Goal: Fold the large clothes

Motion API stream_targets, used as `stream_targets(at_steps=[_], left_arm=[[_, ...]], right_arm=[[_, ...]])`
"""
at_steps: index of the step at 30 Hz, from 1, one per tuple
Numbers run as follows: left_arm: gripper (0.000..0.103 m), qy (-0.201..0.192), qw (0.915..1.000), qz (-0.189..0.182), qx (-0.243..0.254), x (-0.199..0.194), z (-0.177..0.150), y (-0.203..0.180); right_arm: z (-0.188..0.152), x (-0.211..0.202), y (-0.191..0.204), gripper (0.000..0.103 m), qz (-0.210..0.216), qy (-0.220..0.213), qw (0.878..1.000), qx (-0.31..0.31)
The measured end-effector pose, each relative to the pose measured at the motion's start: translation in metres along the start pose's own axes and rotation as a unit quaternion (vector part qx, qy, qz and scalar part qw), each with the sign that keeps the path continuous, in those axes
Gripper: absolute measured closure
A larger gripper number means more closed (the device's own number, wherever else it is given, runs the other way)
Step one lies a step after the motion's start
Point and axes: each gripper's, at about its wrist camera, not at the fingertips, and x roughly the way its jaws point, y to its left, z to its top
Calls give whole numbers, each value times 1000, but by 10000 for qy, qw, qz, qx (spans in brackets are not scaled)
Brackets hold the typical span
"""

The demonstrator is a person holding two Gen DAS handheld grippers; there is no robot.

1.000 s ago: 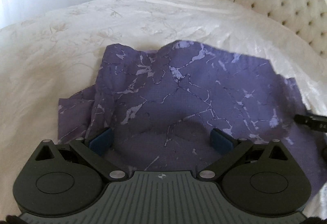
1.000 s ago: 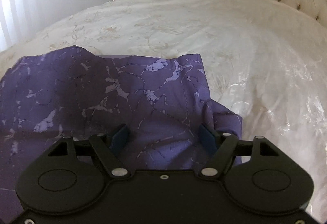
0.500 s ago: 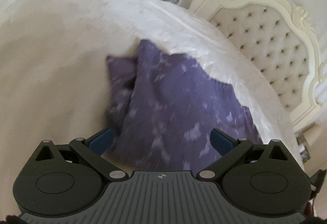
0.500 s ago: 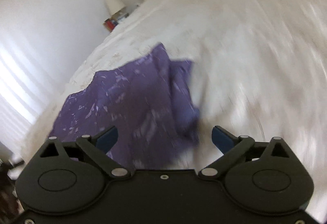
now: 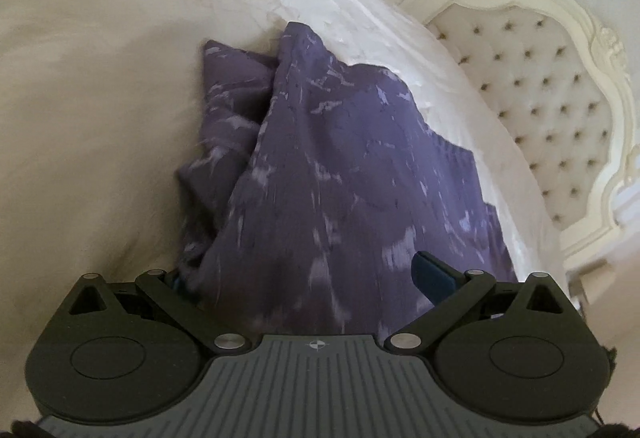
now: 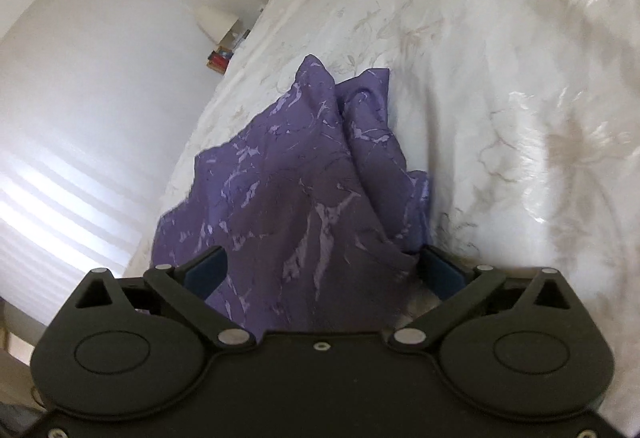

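Both claws are wide apart. Left gripper [image 5: 308, 274] hangs over the purple cloth [image 5: 340, 166], and one blue pad [image 5: 434, 276] sits on top of it, not pinching. Right gripper [image 6: 324, 270] has just been opening its jaws; the purple cloth lies loose between them, with nothing squeezing it. That cloth lies bunched and partly folded on the white bedspread [image 5: 92, 110]. Behind it stands a puffy buttoned headboard [image 5: 532, 90].

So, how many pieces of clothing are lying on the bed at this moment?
1: a single purple garment with pale marbled streaks, bunched on the white bedspread in front of both claws. Its folds could hide another layer, but no second piece of clothing shows in either view.
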Motion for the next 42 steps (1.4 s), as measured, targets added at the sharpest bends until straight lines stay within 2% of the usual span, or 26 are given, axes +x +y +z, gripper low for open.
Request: stream_targets(at_steps=[6,8,9,10,12,13,16,21,26,29,31,32,34,35,37,42], left_arm=[[2,-183,9996,-90,-218,13,9,2],[10,-151,9993,71,-320,11,11,1],[30,-145,9991,155,-361,9,11,0],[62,-126,9989,138,-434,8,12,1],[81,-194,9972,-148,-712,5,13,7],[84,-250,9968,-151,-750,2,13,4],[87,-340,9987,8,-372,-11,13,-15],[87,-390,9986,-234,-256,-48,8,-34],[86,-199,9990,-408,-25,-91,-13,-41],[86,-77,9993,-374,43,-110,-30,-33],[82,10,9997,-138,209,-111,-39,-26],[80,61,9996,82,246,-108,-44,-20],[69,195,9977,528,372,-100,-52,-9],[65,218,9966,680,404,-98,-56,-3],[58,69,9956,868,336,-101,-61,4],[58,-341,9899,1211,647,-124,-63,-9]], right_arm=[[2,14,2,0,137,-41,9999,0],[0,14,6,7,45,-64,10000,-38],[0,13,8,33,-46,-75,9999,-73],[0,12,9,58,-276,-66,9995,-110],[0,8,9,67,-301,-73,9995,-25],[-1,5,12,70,-272,-108,9996,-51],[-2,-6,37,75,-511,-169,9975,-458],[-6,-45,66,76,-365,-261,9970,-626],[-23,-91,73,76,-534,81,9969,-564],[-41,-117,66,75,-619,388,9965,-395],[-50,-123,60,63,-797,578,9942,-433],[-53,-124,56,60,-940,632,9925,-462],[-62,-131,45,52,-1288,632,9887,-445],[-67,-137,39,52,-1340,614,9884,-372],[-69,-152,30,44,-1307,482,9901,-165],[-64,-182,29,44,-1229,18,9909,-542]])
